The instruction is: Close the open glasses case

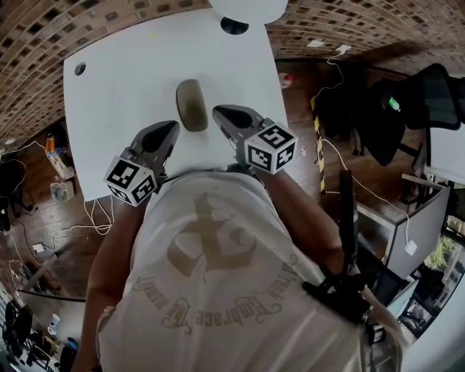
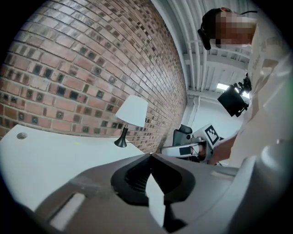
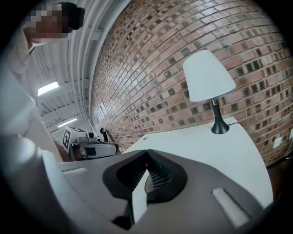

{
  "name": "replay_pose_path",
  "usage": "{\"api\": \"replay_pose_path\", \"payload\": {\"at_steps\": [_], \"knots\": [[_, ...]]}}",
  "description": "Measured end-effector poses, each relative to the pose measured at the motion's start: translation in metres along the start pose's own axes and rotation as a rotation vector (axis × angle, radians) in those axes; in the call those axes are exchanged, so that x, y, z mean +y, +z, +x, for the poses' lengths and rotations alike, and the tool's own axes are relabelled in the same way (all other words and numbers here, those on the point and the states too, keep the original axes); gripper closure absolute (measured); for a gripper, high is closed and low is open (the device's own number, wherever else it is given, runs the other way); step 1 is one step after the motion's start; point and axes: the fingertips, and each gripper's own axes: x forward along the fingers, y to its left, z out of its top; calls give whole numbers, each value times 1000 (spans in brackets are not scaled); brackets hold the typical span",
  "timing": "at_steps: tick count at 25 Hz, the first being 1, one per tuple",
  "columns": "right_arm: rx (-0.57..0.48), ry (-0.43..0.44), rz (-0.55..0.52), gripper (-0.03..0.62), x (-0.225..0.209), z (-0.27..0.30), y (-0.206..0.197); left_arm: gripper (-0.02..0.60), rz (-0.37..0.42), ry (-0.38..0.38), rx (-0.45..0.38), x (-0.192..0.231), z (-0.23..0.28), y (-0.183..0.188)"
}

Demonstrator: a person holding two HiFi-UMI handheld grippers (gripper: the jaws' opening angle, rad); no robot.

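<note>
While the olive glasses case (image 1: 192, 104) is lying lengthwise near the middle of the white table (image 1: 116, 65), a person in a printed T-shirt (image 1: 218, 254) is holding the left gripper (image 1: 171, 128) and the right gripper (image 1: 218, 112) just beside it. One tool is on each flank, and neither is visibly touching the case. Both tools are showing their jaws pressed together, tip to tip, with nothing caught between them. In the head view the case is reading as one smooth rounded shell, so its lid is probably down already, though the seam is too small to check. The shell is looking rigid and light, with a slick curved top that closed tips could skid off, and it is likely sliding easily on the bare tabletop. Any press is best landing on the crown of the lid, with the other tool bracing the opposite side. A white-shaded lamp (image 1: 243, 9) is standing at the table's far edge.
</note>
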Motion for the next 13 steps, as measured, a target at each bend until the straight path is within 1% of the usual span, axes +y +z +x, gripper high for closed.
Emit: {"api": "replay_pose_path", "payload": {"at_steps": [13], "knots": [[20, 26, 19, 586, -15, -10, -12, 577, -6, 20, 41, -7, 15, -13]]}}
